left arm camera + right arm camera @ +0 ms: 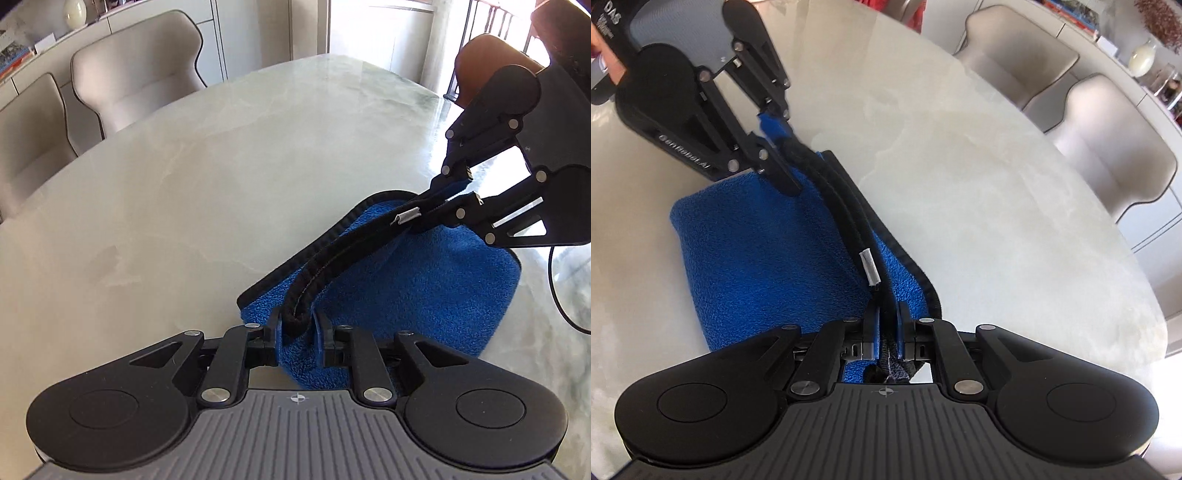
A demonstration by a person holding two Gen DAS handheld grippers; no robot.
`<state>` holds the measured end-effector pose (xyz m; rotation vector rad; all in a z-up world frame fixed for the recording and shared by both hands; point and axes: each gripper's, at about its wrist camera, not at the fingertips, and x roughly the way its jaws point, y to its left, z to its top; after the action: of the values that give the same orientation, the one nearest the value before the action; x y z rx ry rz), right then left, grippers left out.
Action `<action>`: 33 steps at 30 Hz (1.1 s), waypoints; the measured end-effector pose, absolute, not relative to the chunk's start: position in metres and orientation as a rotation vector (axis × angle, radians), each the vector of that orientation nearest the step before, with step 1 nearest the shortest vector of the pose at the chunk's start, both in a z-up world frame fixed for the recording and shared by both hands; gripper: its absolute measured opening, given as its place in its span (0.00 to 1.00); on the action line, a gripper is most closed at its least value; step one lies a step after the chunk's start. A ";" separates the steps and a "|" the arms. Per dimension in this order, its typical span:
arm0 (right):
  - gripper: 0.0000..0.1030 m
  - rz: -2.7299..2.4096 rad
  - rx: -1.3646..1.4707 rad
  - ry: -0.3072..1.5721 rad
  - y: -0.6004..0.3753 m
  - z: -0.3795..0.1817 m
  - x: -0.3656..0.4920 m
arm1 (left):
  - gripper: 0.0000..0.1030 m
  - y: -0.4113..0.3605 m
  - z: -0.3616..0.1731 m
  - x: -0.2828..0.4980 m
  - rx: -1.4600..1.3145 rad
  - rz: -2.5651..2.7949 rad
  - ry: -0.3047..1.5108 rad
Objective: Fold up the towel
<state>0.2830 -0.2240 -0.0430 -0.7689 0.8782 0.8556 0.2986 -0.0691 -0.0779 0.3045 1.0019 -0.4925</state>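
Blue towel (424, 280) pinched; brown chair (480, 62) left-view only.

towel (424, 280): blue fuzzy terry cloth, black stitched edging
table (221, 177): polished pale marble, glossy
left gripper (297, 328): matt black plastic, metal rivets

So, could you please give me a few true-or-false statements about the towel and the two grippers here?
1. Both grippers, left and right, pinch the towel's black hem. True.
2. The towel is red. False: blue with black trim.
3. A white tag sits on the hem between the grippers. True.
4. The towel hangs wholly clear of the table. False: much of it rests there.
5. The left gripper is empty. False: it holds towel.
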 end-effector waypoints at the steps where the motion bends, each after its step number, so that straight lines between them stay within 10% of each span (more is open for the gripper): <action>1: 0.09 0.856 -0.765 0.885 -0.224 -0.044 0.284 | 0.22 -0.068 -0.079 0.301 0.301 -0.491 1.003; 19: 0.44 0.613 -0.282 0.792 -0.312 -0.020 0.291 | 0.46 -0.044 -0.055 0.265 0.185 -0.362 0.795; 29: 0.43 0.632 0.175 0.861 -0.343 -0.053 0.312 | 0.47 -0.075 -0.088 0.270 0.349 -0.456 0.813; 33: 0.22 0.654 0.168 0.865 -0.334 -0.059 0.310 | 0.39 -0.077 -0.093 0.278 0.391 -0.466 0.817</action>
<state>0.3102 -0.3335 -0.0588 0.1684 0.8649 0.6542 0.2777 -0.0775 -0.0933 0.3907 0.8165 -0.4659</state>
